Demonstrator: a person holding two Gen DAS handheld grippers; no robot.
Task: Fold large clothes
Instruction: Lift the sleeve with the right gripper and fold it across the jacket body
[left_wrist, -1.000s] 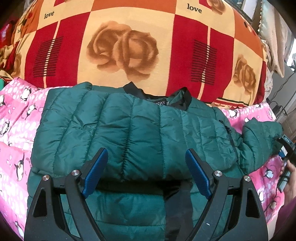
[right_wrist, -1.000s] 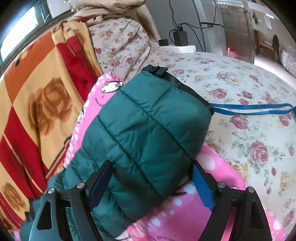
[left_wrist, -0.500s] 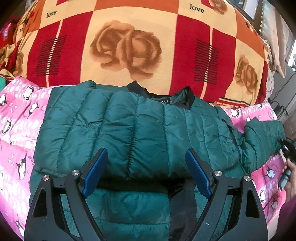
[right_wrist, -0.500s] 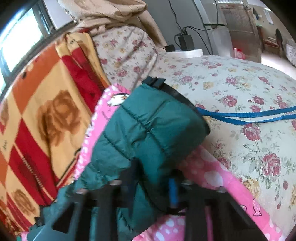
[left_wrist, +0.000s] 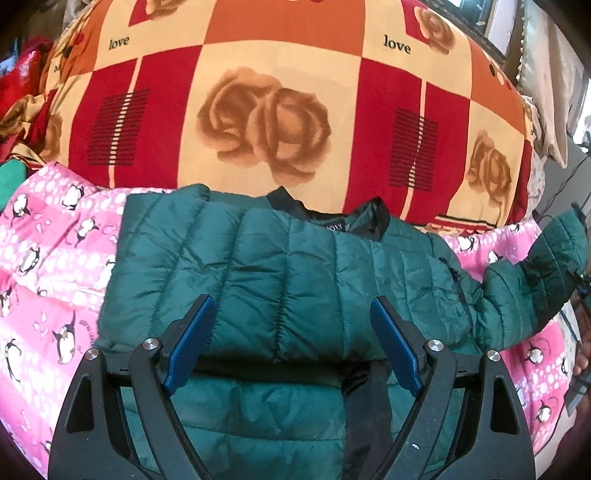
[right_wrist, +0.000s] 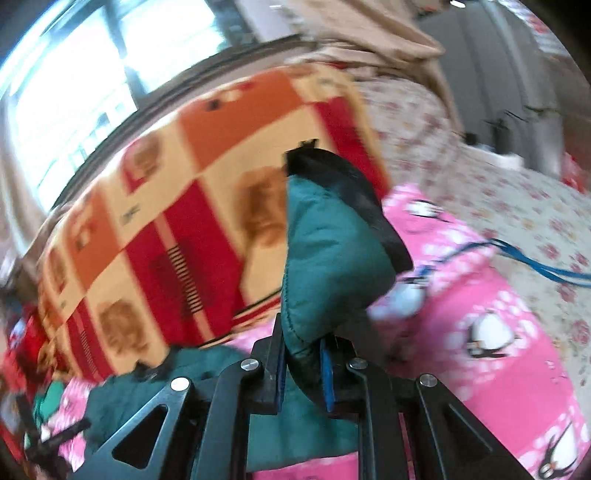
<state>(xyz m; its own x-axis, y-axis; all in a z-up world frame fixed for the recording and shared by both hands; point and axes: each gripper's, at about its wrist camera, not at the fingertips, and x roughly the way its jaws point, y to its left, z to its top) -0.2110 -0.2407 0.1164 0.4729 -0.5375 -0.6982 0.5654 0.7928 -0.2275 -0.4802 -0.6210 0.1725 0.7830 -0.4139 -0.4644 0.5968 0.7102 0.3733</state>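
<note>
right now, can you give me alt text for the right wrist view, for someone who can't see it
The right tool is shut on the cuff end of a green puffer jacket sleeve, which is raised above a pink penguin blanket. Behind it lies a red and orange rose-print quilt, with a bright window beyond; the picture is motion-blurred.

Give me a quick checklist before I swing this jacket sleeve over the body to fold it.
1. Right gripper clamped on the sleeve: ok, pads pinch the fabric.
2. Sleeve lifted off the pink blanket: ok, cuff end hangs raised.
3. Left gripper clear of the fabric: ok, jaws wide open over the jacket, gripping nothing.
4. Jacket body lying flat: ok.
5. Grip deep enough not to slip: cannot tell, right view blurred.
</note>
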